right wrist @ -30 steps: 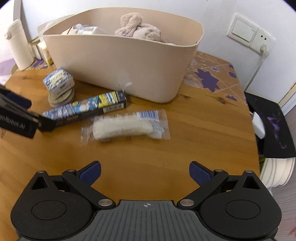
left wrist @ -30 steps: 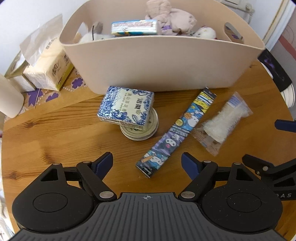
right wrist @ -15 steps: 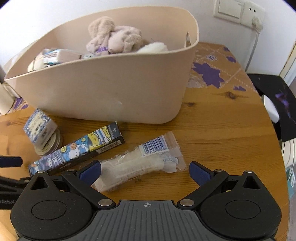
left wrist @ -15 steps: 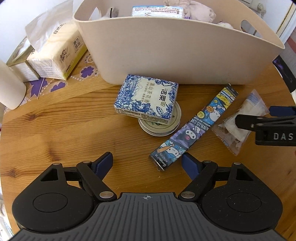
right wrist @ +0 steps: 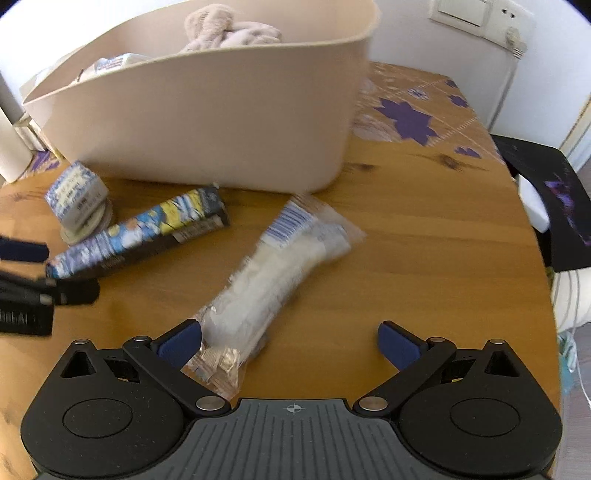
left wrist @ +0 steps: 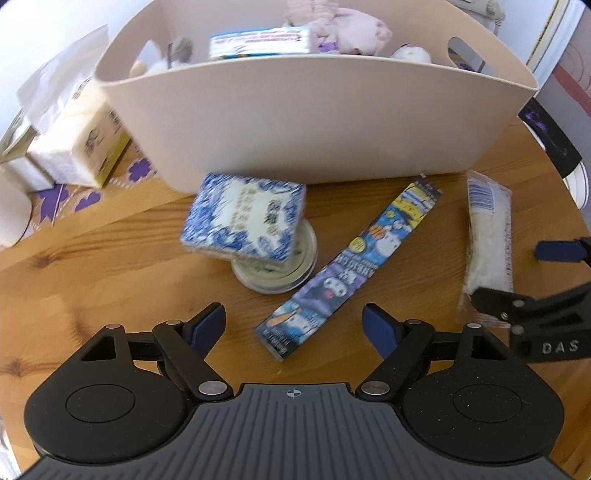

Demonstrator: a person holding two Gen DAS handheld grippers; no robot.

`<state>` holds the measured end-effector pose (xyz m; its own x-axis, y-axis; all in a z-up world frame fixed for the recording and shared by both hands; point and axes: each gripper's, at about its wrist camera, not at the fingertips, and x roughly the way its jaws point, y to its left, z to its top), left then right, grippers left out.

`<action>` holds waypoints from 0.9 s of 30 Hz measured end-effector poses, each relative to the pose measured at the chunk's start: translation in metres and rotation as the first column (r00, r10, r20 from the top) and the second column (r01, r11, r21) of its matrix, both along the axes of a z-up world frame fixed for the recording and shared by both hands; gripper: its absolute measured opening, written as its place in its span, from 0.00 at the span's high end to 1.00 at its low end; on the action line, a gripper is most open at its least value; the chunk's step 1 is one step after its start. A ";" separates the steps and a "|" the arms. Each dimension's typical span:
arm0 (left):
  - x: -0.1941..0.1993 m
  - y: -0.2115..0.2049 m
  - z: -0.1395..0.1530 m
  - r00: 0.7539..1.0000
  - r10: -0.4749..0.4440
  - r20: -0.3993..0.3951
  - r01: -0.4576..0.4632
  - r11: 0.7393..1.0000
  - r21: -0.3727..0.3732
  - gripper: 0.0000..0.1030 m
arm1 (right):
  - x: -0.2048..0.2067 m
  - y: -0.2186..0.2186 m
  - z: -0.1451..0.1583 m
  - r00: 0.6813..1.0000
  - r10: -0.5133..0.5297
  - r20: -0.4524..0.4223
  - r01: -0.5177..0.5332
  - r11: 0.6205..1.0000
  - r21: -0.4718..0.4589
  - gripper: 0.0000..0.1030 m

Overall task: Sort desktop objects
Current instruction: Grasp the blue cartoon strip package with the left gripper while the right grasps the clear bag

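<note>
Tongs on both sides stand wide open above the wooden tabletop [left wrist: 92, 273], gripping nothing. The left tongs [left wrist: 293, 325] hover just before the near end of a long cartoon-printed box [left wrist: 354, 273], which lies slantwise, its far end almost at the wall of the beige plastic basket [left wrist: 317, 122]. Left of the box, a blue-and-white tissue pack [left wrist: 245, 223] sits on top of a round tin [left wrist: 291, 266]. The right tongs [right wrist: 290, 341] straddle the near end of a clear packet with something white inside [right wrist: 266, 284]; the left blue pad [right wrist: 177, 341] looks to be touching its crinkled edge. Inside the basket lie a plush toy [left wrist: 347, 29] and a blue-and-white packet [left wrist: 258, 40]. Beside the basket stands a yellow tissue pack [left wrist: 81, 144].
</note>
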<state>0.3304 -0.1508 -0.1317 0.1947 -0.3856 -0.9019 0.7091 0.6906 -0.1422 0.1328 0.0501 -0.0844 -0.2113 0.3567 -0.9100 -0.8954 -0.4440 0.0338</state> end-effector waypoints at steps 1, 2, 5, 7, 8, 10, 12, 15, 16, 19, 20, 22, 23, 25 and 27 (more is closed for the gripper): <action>-0.001 -0.003 0.000 1.000 -0.004 -0.002 0.004 1.000 -0.001 0.20 | 0.004 0.000 0.000 1.000 -0.006 0.004 0.006 1.000 0.000 0.00; -0.001 -0.007 0.000 1.000 -0.011 -0.009 0.011 1.000 -0.003 0.20 | 0.008 0.000 0.001 1.000 -0.013 0.011 0.013 1.000 -0.001 0.00; -0.006 -0.017 -0.003 0.997 -0.045 -0.055 0.045 0.999 0.004 0.19 | 0.015 0.003 0.003 0.999 -0.028 0.036 0.028 1.000 0.009 0.00; -0.013 -0.023 -0.001 0.996 -0.077 -0.047 0.077 0.997 0.000 0.19 | 0.018 0.004 0.004 0.999 -0.033 0.041 0.033 0.999 0.018 0.00; -0.016 -0.026 -0.001 0.994 -0.097 -0.050 0.097 0.995 -0.004 0.19 | 0.019 0.005 0.004 0.999 -0.032 0.039 0.032 0.999 0.021 0.00; -0.020 -0.031 0.001 0.991 -0.124 -0.056 0.124 0.992 -0.006 0.19 | 0.019 0.007 0.004 0.999 -0.028 0.032 0.027 0.999 0.034 0.00; -0.021 -0.037 0.003 0.990 -0.134 -0.053 0.133 0.991 -0.008 0.19 | 0.019 0.010 0.004 1.000 -0.024 0.019 0.023 0.999 0.049 0.00; -0.017 -0.043 0.004 0.994 -0.105 -0.035 0.105 0.994 -0.004 0.19 | 0.015 0.014 0.001 0.999 -0.037 0.017 0.036 0.997 0.066 0.00; -0.015 -0.044 0.004 0.995 -0.092 -0.035 0.092 0.996 -0.009 0.19 | 0.015 0.016 0.001 0.999 -0.053 0.014 0.051 0.996 0.078 0.00; -0.010 -0.047 0.006 0.997 -0.059 -0.047 0.059 0.998 -0.017 0.19 | 0.020 0.022 0.000 0.996 -0.089 -0.021 0.091 0.993 0.079 0.00; -0.010 -0.048 0.006 0.998 -0.050 -0.047 0.049 0.999 -0.011 0.19 | 0.022 0.024 -0.001 0.995 -0.092 -0.029 0.094 0.993 0.069 0.00; -0.009 -0.049 0.006 0.998 -0.037 -0.043 0.037 0.999 0.001 0.19 | 0.025 0.026 -0.003 0.997 -0.079 -0.022 0.080 0.996 0.050 0.00; -0.009 -0.049 0.006 0.998 -0.039 -0.041 0.039 0.999 0.005 0.19 | 0.027 0.026 -0.003 0.997 -0.071 -0.010 0.072 0.996 0.048 0.00; -0.010 -0.050 0.008 0.998 -0.047 -0.043 0.048 0.999 0.010 0.19 | 0.033 0.024 -0.004 0.998 -0.059 0.010 0.059 0.998 0.038 0.00; -0.010 -0.050 0.009 0.998 -0.049 -0.050 0.049 0.999 0.004 0.19 | 0.044 0.021 -0.004 0.998 -0.059 0.017 0.059 0.998 0.023 0.00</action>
<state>0.3201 -0.2006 -0.1227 0.1304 -0.3892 -0.9119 0.7343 0.6559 -0.1749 0.1767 0.0709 -0.0883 -0.1734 0.3889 -0.9048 -0.9205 -0.3907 0.0085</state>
